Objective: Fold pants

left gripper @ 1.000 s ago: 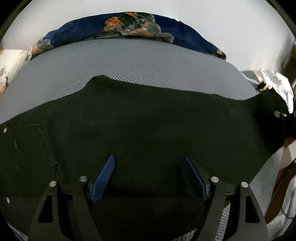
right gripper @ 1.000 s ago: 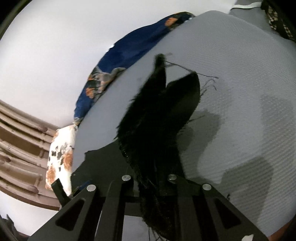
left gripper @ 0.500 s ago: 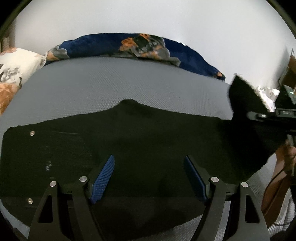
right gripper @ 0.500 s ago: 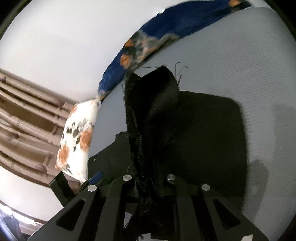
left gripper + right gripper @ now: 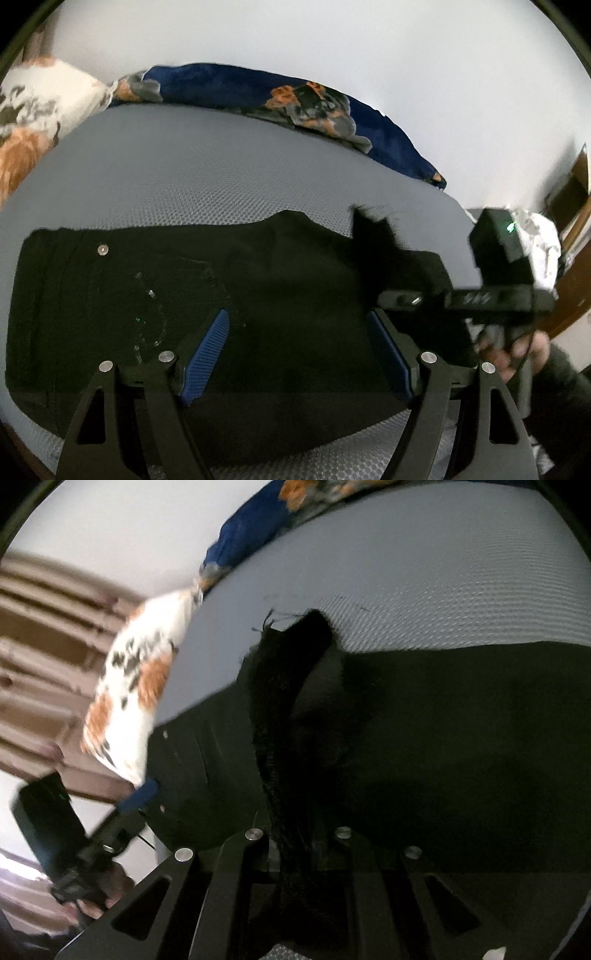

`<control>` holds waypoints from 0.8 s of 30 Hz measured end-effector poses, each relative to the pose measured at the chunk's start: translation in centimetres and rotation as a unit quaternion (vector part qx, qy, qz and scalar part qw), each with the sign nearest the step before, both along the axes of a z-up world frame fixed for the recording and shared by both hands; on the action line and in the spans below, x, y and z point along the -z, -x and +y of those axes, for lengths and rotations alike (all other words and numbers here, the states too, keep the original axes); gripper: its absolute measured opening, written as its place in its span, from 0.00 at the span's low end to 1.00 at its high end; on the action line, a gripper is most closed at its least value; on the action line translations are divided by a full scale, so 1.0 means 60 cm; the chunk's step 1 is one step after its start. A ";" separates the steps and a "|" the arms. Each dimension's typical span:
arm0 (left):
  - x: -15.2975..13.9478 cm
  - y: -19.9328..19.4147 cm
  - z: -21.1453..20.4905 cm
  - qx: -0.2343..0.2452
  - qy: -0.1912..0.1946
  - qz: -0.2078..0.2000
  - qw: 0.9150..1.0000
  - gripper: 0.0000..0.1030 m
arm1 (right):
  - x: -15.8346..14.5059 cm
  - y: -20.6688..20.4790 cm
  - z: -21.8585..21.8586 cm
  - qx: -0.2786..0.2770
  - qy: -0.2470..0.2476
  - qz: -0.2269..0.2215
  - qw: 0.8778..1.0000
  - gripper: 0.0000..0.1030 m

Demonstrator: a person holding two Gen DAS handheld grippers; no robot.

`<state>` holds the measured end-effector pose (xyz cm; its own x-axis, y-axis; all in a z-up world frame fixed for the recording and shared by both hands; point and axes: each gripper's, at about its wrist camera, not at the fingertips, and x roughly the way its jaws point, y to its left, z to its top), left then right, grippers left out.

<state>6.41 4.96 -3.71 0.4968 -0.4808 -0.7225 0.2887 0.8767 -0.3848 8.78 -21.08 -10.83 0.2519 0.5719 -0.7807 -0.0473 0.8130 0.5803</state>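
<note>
Black pants [image 5: 280,295] lie spread across the grey bed [image 5: 192,184], waist end to the left in my left view. My left gripper [image 5: 297,350] hovers over them, jaws wide apart, empty. My right gripper [image 5: 299,845] pinches the frayed pant hem [image 5: 288,686], jaws now easing open.

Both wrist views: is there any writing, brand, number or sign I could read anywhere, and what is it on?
No readable text in either view.
Black bar of the right hand-held gripper: small pale marks, too blurred to read.
Black box on that gripper: a green light, no lettering.
Black denim pants: metal rivets and faint pale specks, no label showing.
Navy floral pillow and white floral pillow: pattern only.
</note>
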 end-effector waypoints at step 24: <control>0.056 -0.061 -0.032 0.057 0.111 0.141 0.982 0.74 | -0.046 0.090 -0.103 0.100 -0.082 -0.023 0.991 0.63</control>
<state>10.09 3.03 -7.07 0.2259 -0.6832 -0.6944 0.2346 0.7300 -0.6419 3.41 -27.25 -8.07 0.4061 0.6258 -0.6659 0.0752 0.7034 0.7068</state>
